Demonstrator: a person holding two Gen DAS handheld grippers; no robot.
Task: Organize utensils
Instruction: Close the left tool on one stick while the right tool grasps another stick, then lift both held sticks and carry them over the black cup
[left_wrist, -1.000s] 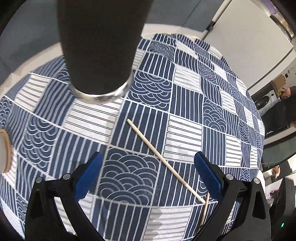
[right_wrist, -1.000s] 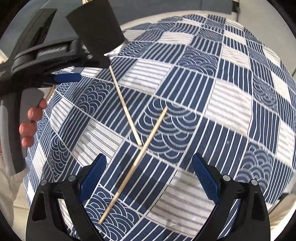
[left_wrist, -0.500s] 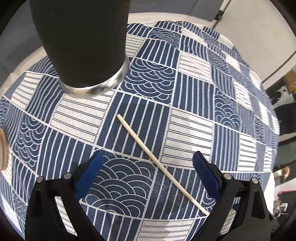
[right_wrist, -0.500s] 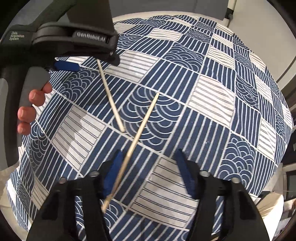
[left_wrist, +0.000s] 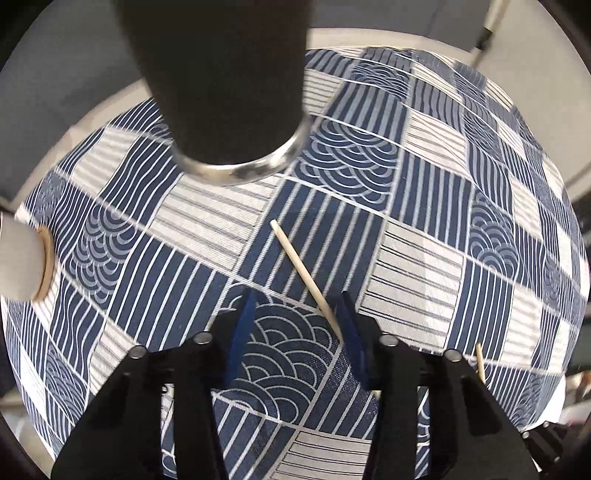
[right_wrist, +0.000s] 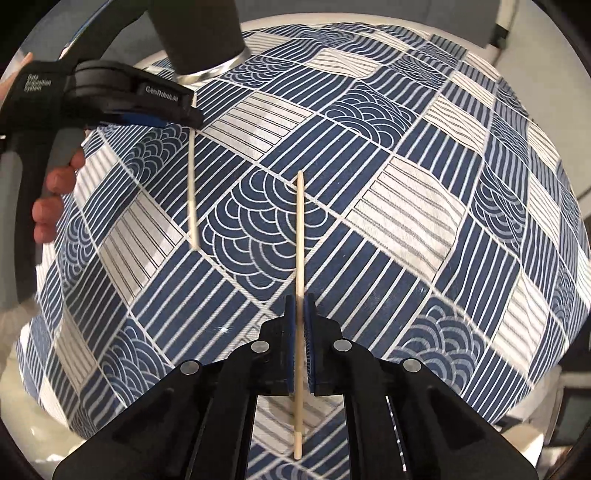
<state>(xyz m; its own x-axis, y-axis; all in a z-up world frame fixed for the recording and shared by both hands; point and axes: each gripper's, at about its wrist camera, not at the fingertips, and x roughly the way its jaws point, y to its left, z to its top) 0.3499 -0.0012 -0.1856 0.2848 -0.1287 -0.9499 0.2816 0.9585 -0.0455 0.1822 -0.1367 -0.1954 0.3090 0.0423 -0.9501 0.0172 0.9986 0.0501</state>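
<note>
Two wooden chopsticks are in sight, one for each gripper. The right gripper (right_wrist: 300, 314) has its blue fingers (right_wrist: 289, 325) clenched on the first chopstick (right_wrist: 299, 236), which runs straight through the grip, one end pointing out over the patterned cloth (right_wrist: 406, 206) and the other end sticking out behind the pads. The left gripper (left_wrist: 295, 325) has just been closing, its fingers (left_wrist: 242, 332) half drawn in but not yet pressing: the second chopstick (left_wrist: 301, 271) lies on the cloth, slanting in between them, its near part right beside the right-hand pad; whether that pad touches it cannot be told. In the right wrist view this second chopstick (right_wrist: 192, 192) reaches out from under the left gripper (right_wrist: 147, 118), which a hand (right_wrist: 55, 199) holds by the handle.

One container stands on the tabletop towards its far edge: a tall dark cup (left_wrist: 221, 85) with a shiny metal base ring; its inside cannot be seen. A pale round object (left_wrist: 26, 266) sits at the left edge, only partly in view
</note>
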